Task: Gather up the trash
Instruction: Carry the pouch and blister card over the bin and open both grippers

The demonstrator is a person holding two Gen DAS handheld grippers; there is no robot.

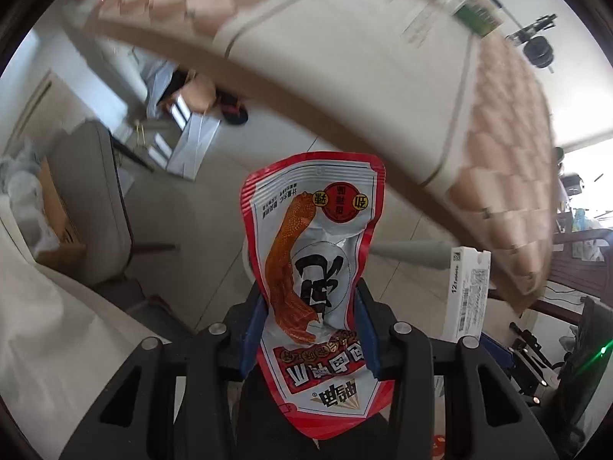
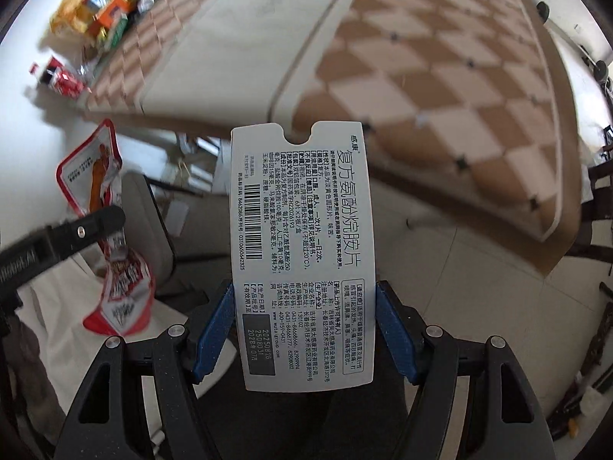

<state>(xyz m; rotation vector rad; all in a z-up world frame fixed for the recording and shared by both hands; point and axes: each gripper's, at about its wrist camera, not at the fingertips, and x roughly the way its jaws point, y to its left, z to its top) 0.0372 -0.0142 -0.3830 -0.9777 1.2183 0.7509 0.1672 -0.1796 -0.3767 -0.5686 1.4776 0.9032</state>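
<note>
Two pieces of trash are held off the table, one in each gripper. The left gripper (image 1: 310,329) is closed on a crumpled red-and-white foil snack pouch (image 1: 314,268) printed with an orange food picture; the blue finger pads (image 1: 251,339) are pressed against both long edges of the pouch near its lower half, and the pouch projects forward past the fingertips. The right gripper (image 2: 304,326) is closed on a flat white cardboard medicine box (image 2: 302,253) covered with black print and a barcode; the blue pads (image 2: 214,329) are seen clamped on both sides of the box's lower part, with the notched end pointing away from the camera.

The checkered brown-and-cream tablecloth-covered table (image 2: 440,88) is taken as landmark. Both held items are seen in front of its near edge, above pale floor tiles (image 1: 230,161). In the right wrist view the snack pouch (image 2: 103,230) and the black body of the left gripper (image 2: 76,234) are recorded well to the left of the table edge. In the left wrist view the medicine box (image 1: 469,295) is seen just below the table's edge, at the right.

At the table's far left corner, a pile of mixed colourful packaging (image 2: 95,11) is noted, motion-blurred. A grey upholstered chair (image 1: 92,199) is noted beside the table, on the floor.
</note>
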